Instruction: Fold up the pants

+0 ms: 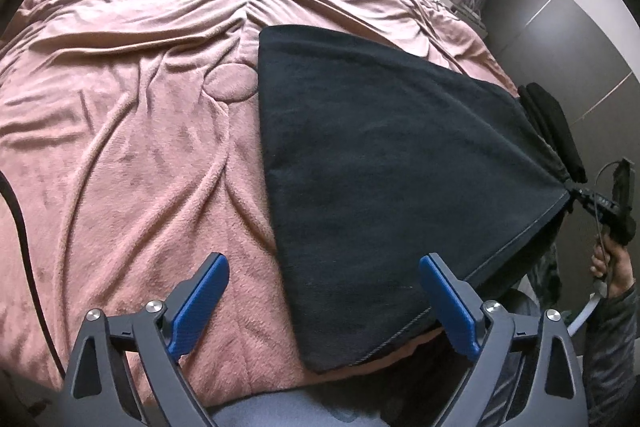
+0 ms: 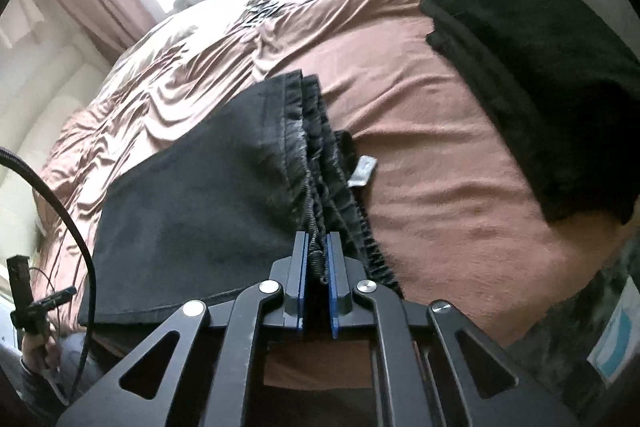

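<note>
Black pants (image 1: pixel 380 167) lie folded on the pink bedspread (image 1: pixel 120 147), with the hem edge near me and the gathered waistband to the right. My left gripper (image 1: pixel 324 261) hovers open over the near hem, its blue pads (image 1: pixel 208 291) wide apart and touching nothing. In the right wrist view my right gripper (image 2: pixel 317 251) is shut on the elastic waistband (image 2: pixel 316 187) of the pants (image 2: pixel 192 219). From the left wrist view the right gripper (image 1: pixel 576 191) pinches that waistband corner, lifting it slightly off the bed edge.
A stack of folded dark clothes (image 2: pixel 540 67) sits on the bed at the right. A small white tag (image 2: pixel 362 171) lies beside the waistband. A person's hand (image 1: pixel 612 267) holds the right tool. A black cable (image 2: pixel 80 227) loops at the left. Pillows and a window are at the far end.
</note>
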### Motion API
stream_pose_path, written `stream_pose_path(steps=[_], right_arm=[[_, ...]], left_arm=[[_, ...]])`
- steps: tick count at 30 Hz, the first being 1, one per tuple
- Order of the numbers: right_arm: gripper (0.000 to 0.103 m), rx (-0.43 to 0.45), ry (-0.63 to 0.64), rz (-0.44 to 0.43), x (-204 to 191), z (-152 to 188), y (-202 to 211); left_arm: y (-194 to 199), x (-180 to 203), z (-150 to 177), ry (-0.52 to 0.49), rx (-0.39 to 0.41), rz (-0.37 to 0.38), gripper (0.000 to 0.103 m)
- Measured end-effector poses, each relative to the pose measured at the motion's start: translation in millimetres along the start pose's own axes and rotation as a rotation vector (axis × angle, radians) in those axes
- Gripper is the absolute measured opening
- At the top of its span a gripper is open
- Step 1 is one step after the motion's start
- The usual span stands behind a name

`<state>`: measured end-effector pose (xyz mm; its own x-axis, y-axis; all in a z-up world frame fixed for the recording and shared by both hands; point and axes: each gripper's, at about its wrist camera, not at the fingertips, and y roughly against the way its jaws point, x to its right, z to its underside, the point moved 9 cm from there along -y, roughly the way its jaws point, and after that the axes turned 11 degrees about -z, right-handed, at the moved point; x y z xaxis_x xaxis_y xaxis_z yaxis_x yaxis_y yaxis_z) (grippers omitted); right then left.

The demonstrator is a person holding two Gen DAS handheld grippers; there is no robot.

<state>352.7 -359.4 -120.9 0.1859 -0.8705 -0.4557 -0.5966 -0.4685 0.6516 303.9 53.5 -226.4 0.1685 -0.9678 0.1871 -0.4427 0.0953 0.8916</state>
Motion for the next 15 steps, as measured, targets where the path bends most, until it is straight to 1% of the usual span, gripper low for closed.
stream_pose_path(steps=[2, 3, 5, 6, 8, 9, 10, 11, 13, 15], right_arm=[[0.005, -0.002, -0.025, 0.014, 6.5, 3.8, -0.1], [0.005, -0.017, -0.034, 0.013, 8.8, 7.0, -3.2], [0.005, -0.022, -0.072, -0.010, 13.8, 10.7, -6.7], [0.005, -0.017, -0.082, -0.023, 13.7, 10.6, -5.6], [0.007, -0.005, -0.123, -0.084, 11.7, 10.1, -0.2], [0.008, 0.002, -0.139, -0.105, 11.3, 9.9, 3.7], [0.009, 0.008, -0.146, -0.110, 12.5, 10.1, 7.7], [0.011, 0.015, -0.150, -0.109, 14.0, 10.6, 11.8], [0.022, 0.041, -0.170, -0.130, 14.5, 12.8, 22.8], [0.045, 0.070, -0.206, -0.171, 17.0, 16.5, 30.5]], left_arm=[[-2.4, 0.8, -1.4, 0.013, -0.014, 0.018, 0.096], [-4.5, 1.3, -2.1, 0.024, -0.027, 0.037, 0.096], [-8.5, 2.6, -1.6, 0.038, -0.053, 0.061, 0.090], [-12.2, 2.5, -0.6, 0.039, -0.071, 0.061, 0.084], [-17.1, 3.5, 2.6, 0.036, -0.097, 0.054, 0.079], [-19.8, 3.8, 4.1, 0.034, -0.108, 0.054, 0.075], [-21.0, 4.2, 5.6, 0.034, -0.114, 0.057, 0.072], [-21.9, 4.5, 6.3, 0.036, -0.118, 0.060, 0.072], [-22.5, 4.4, 7.1, 0.045, -0.120, 0.065, 0.072], [-22.5, 3.3, 7.5, 0.053, -0.122, 0.067, 0.072]])
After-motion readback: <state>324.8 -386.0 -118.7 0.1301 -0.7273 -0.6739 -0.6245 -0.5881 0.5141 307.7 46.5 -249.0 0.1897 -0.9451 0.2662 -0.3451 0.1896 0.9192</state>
